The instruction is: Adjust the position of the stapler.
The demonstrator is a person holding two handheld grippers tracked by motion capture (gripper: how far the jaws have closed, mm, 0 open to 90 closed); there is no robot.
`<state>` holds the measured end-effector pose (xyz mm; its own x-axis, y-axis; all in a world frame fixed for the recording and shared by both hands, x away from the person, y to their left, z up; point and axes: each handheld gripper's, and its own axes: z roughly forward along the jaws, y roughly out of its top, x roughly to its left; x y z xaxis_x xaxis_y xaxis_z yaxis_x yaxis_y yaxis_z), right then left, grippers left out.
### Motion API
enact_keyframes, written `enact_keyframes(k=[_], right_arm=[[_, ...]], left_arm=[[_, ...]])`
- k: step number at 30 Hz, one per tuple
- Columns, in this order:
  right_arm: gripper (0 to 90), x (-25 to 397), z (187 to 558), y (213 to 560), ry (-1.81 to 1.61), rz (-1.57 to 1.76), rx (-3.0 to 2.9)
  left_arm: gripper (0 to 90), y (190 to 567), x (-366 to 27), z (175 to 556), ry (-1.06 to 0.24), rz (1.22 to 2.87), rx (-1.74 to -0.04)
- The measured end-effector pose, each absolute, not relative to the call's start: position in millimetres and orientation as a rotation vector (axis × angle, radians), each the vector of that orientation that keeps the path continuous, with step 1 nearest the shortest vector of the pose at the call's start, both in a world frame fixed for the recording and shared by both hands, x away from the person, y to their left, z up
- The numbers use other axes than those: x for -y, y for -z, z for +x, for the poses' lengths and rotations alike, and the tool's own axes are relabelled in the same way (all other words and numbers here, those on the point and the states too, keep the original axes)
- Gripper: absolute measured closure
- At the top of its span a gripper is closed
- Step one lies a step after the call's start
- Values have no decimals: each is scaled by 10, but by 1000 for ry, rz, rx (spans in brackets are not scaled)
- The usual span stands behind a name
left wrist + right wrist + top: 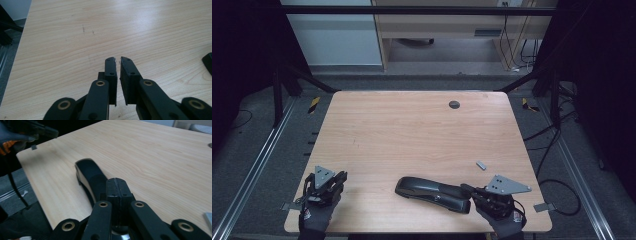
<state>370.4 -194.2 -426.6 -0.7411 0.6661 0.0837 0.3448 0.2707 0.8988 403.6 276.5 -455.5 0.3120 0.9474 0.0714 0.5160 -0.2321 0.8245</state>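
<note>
A black stapler (432, 194) lies on its side near the front edge of the wooden table (412, 130), its nose pointing left. My right gripper (467, 189) is at its right end, jaws pressed together with nothing between them. In the right gripper view the stapler (90, 175) stretches away just under and beyond the shut right gripper (117, 180). My left gripper (343, 176) rests at the front left corner, well clear of the stapler. Seen in its own view, the left gripper (118, 60) has its jaws nearly touching over bare wood, and the stapler (208, 62) peeks in at the right edge.
A small grey metal piece (481, 165) lies on the table to the right of the stapler, behind my right hand. A dark round grommet (454, 104) sits near the far edge. Metal rails and cables run along the floor on both sides.
</note>
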Motion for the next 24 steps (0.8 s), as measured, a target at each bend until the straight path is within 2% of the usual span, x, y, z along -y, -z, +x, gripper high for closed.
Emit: enact_keyframes(k=[10, 24], right_arm=[[900, 1760, 3614, 4353, -1449, 880, -2331], [900, 1814, 3629, 4421, -1411, 908, -2342]], left_arm=[[822, 4555, -2769, 4036, -775, 1870, -1306], [814, 4563, -2765, 4040, -772, 1879, -1309]])
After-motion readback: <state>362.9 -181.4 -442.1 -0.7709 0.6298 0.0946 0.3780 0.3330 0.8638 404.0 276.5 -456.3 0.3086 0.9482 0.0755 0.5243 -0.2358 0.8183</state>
